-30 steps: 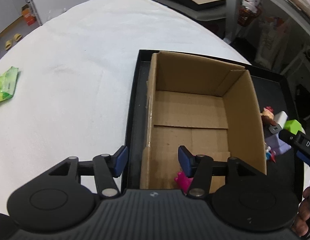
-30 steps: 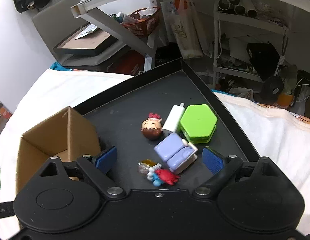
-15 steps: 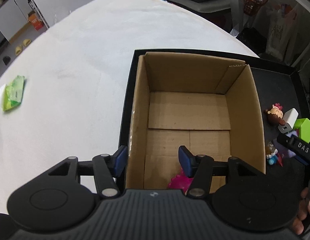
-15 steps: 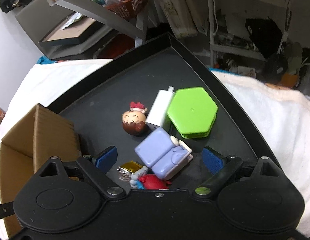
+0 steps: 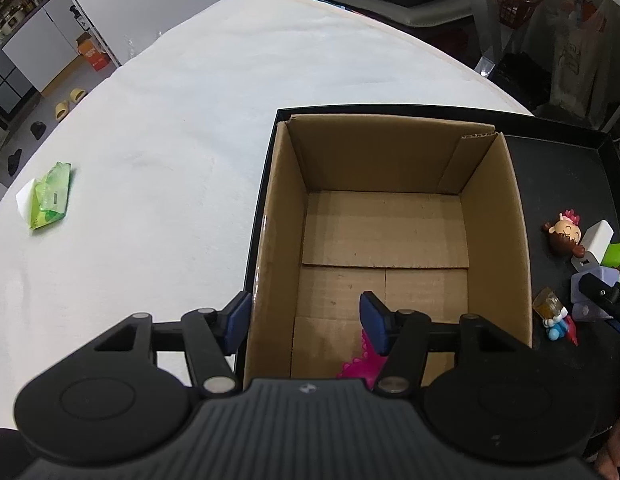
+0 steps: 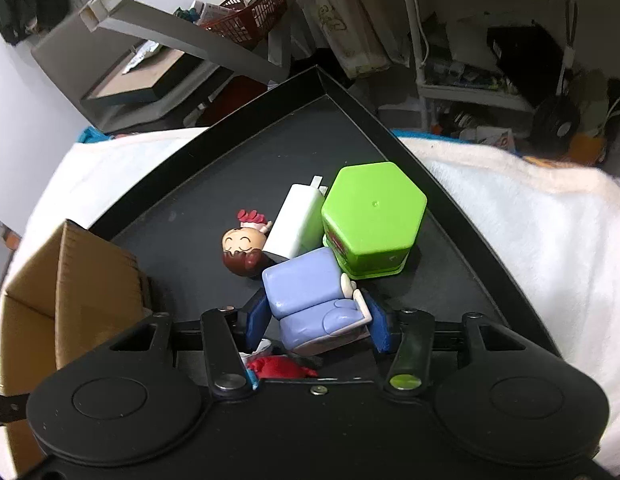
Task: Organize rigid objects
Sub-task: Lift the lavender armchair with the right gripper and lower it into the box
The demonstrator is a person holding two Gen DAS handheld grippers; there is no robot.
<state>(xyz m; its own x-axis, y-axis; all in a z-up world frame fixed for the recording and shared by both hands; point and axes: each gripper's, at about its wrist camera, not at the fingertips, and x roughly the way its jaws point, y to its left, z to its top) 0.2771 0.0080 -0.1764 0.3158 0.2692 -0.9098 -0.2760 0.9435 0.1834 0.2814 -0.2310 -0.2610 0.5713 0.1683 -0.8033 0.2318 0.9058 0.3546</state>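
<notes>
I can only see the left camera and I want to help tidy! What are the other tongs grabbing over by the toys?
Observer: The right tongs are closing on the purple toy chair, which sits between their blue pads.
Operator: What's that green thing at my edge?
Observer: A green box with six sides, standing right against the chair.
Operator: Is anything else near the tongs?
Observer: A red toy lies just below the chair, by the left pad, on the black tray.
</notes>
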